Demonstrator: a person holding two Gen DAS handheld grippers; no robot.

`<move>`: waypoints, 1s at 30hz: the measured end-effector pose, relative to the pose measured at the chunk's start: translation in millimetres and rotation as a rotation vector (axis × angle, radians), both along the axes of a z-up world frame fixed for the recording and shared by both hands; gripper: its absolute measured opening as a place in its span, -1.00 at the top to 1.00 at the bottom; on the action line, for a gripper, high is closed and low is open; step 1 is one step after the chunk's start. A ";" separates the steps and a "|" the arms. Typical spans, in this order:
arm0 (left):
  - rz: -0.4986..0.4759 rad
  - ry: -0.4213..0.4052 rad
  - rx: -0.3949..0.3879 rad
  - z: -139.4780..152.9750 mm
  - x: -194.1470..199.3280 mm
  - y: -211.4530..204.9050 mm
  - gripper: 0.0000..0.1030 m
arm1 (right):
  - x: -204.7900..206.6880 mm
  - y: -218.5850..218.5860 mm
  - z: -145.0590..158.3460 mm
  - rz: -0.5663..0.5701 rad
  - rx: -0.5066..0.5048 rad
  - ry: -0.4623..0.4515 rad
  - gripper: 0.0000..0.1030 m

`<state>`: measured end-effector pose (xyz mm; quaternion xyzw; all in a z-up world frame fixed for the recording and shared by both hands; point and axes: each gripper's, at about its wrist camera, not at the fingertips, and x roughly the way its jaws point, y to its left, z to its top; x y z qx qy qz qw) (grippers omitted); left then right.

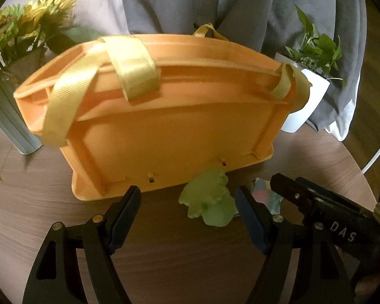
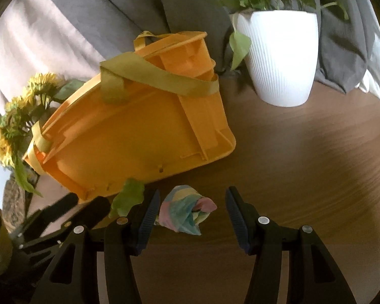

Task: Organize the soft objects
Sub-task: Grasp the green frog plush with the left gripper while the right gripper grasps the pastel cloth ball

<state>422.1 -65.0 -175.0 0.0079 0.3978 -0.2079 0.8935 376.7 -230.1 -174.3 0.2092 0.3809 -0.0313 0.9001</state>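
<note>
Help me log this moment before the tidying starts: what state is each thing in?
Orange bin: upright, straps draped over rim.
Green soft piece: loose on table, between open left gripper fingers.
Pastel cloth: crumpled on table, between open right gripper fingers.
White pot: upright.

An orange plastic basket (image 1: 164,126) with yellow fabric straps (image 1: 136,68) sits on a round wooden table (image 1: 38,202), as the left gripper (image 1: 188,210), jaws apart, hovers over a green cloth (image 1: 207,202) beside sunflowers (image 1: 38,17).
</note>
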 end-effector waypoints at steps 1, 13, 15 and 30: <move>-0.001 0.001 -0.002 -1.1 0.7 -0.8 -0.47 | 0.1 -1.7 -1.2 -0.004 0.013 -0.003 -0.07; -0.009 0.062 -0.066 -14.6 18.1 -8.0 -0.33 | 9.6 -11.5 -20.2 -0.039 0.118 0.041 -0.07; -0.009 0.075 -0.083 -16.9 20.8 -8.9 -0.32 | 11.1 -14.1 -23.7 -0.050 0.145 0.048 -0.07; -0.018 0.162 -0.135 -31.0 34.8 -9.0 -0.03 | 23.0 -19.0 -32.8 -0.041 0.223 0.060 0.08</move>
